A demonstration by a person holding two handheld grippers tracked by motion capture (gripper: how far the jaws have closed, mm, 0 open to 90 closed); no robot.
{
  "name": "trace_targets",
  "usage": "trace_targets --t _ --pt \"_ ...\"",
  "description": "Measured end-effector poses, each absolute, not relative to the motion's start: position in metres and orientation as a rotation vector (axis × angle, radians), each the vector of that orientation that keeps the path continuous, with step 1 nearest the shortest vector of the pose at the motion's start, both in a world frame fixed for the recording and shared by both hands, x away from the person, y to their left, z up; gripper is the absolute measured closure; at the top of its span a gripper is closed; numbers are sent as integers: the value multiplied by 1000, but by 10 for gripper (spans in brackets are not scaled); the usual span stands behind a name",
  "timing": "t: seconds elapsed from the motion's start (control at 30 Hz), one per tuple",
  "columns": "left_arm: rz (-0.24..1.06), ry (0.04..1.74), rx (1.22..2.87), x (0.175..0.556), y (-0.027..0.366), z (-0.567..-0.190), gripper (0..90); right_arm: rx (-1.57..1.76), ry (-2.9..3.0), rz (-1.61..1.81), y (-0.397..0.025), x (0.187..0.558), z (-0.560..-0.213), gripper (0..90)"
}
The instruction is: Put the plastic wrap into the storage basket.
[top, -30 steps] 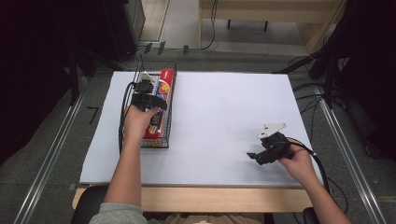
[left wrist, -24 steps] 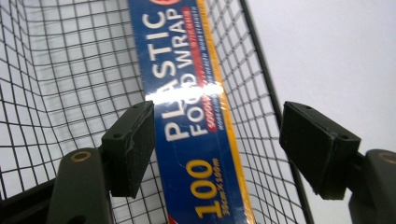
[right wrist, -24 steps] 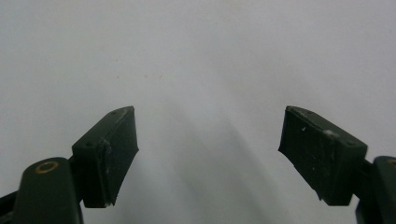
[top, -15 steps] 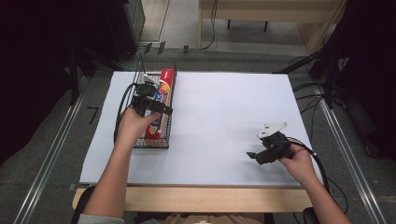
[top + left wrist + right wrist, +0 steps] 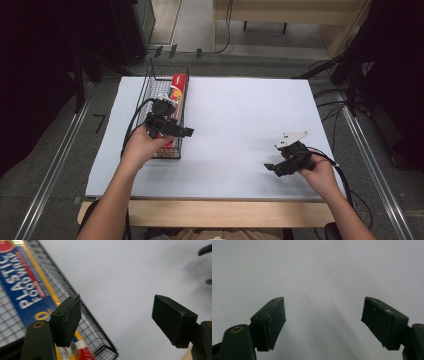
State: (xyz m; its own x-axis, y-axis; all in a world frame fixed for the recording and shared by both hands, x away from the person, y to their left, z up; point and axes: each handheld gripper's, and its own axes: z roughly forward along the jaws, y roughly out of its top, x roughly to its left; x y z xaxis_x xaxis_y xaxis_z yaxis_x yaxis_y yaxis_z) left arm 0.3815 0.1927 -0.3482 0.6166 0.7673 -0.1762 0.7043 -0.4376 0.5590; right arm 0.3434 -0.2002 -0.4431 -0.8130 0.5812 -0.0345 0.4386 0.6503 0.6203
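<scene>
Starting nearest the person in the high view, the right gripper (image 5: 272, 168) is held low over the white table sheet (image 5: 240, 120), well to the right of the wire basket (image 5: 161, 87), with a grey three-cornered plate on its top. The right gripper view adds what the high view cannot resolve: both jaws are spread wide, with nothing between them and bare sheet ahead. Farther in, the left gripper (image 5: 187, 132) is held at the near right corner of the wire basket, its jaws pointing away from the basket toward the open sheet. From the left gripper view (image 5: 116, 322) the jaws are seen wide apart and empty, and the basket's corner is seen just behind the left jaw. A plastic food wrap box (image 5: 23, 287) is seen lying lengthwise inside the basket; its printed label can be read in the left gripper view, whereas in the high view it (image 5: 177, 87) is seen as a red strip along the basket's right wall.
</scene>
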Motion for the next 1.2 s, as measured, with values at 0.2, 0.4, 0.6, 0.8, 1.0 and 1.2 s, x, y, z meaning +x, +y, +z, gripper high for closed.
trace_targets --t 0.2,0.4,0.6,0.8,1.0,1.2 --pt "163 1051 2276 369 181 -353 241 833 2645 931 -201 344 -443 197" --pt "187 920 2284 355 165 -360 242 830 2653 958 -200 344 -442 197" --pt "169 788 2328 340 144 -372 247 831 2659 973 -199 344 -442 197" --pt "108 757 2323 337 139 -380 247 836 2664 1010 -200 345 -441 197" --pt "89 742 2340 335 137 -388 247 830 2669 1008 -200 345 -442 197" --pt "79 744 2340 335 138 -391 247 829 2675 1004 -199 345 -442 198"
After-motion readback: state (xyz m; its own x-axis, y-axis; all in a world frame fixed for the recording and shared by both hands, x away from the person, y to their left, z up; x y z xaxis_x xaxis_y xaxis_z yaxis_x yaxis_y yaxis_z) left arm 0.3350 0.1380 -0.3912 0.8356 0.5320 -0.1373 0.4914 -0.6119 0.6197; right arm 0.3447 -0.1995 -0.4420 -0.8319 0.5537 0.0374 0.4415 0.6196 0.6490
